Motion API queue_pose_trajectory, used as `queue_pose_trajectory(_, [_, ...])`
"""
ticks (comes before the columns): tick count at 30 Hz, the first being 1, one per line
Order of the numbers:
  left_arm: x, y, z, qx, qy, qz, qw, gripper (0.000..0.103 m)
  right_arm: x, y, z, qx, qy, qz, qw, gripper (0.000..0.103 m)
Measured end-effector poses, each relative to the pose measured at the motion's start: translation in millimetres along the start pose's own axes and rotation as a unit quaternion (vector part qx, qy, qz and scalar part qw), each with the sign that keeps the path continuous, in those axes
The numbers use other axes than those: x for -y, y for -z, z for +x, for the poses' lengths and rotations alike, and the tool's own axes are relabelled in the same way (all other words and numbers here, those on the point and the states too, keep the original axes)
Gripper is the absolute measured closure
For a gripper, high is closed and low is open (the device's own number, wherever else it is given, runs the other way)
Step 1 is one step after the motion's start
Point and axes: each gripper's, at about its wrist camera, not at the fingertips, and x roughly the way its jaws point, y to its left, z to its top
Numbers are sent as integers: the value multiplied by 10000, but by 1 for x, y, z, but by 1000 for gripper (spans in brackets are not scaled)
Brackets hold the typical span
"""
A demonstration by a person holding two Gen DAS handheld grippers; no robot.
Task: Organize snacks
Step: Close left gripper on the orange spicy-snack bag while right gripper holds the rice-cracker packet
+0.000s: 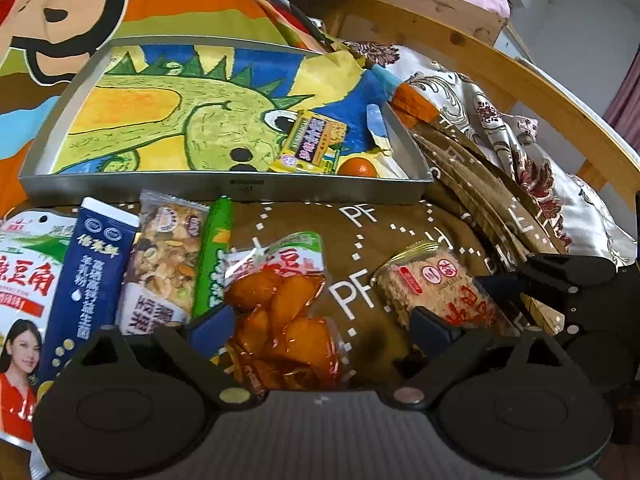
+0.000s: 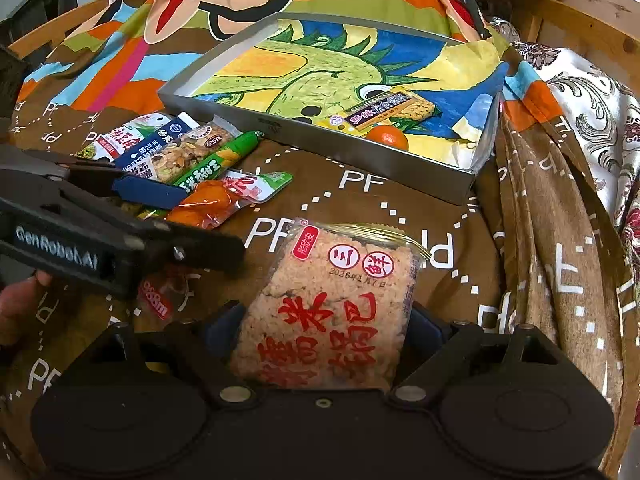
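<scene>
A packet of orange snacks (image 1: 280,320) lies on the brown blanket between the pads of my left gripper (image 1: 322,328). The jaws are open and the right pad stands clear of the packet. My right gripper (image 2: 326,322) is shut on a rice cracker packet (image 2: 332,304) with red letters, one pad against each side, and the packet rests on the blanket. Behind them a silver tray (image 1: 224,188) lined with a dinosaur drawing holds a yellow snack bar (image 1: 312,144) and a small orange fruit (image 1: 357,168).
Left of the orange packet lie a green stick (image 1: 214,256), a nut bar (image 1: 168,260), a blue sachet (image 1: 92,272) and a white packet (image 1: 24,280). A wooden bed rail (image 1: 520,76) and a floral cloth (image 1: 500,120) border the right.
</scene>
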Motion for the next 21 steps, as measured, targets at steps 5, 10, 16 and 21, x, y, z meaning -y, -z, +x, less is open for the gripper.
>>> queue_pose_trajectory(5, [-16,5,-14,145,514,-685,9962,18,-3,2,-4,-9,17,-14,10000,16])
queue_pose_trajectory(10, [-10,4,-7,-23,236,-536,9983,20,-2,3,-3,-13,-5,18,10000,16])
queue_pose_trajectory(16, [5,8,-5,-470,-378,-298,9977,23,-3,3,-2,-27,12,-18,10000,15])
queue_pose_trajectory(21, [0,2,0,-483,-293,-590,9967,18,-4,3,-2,-45,59,-59,10000,15])
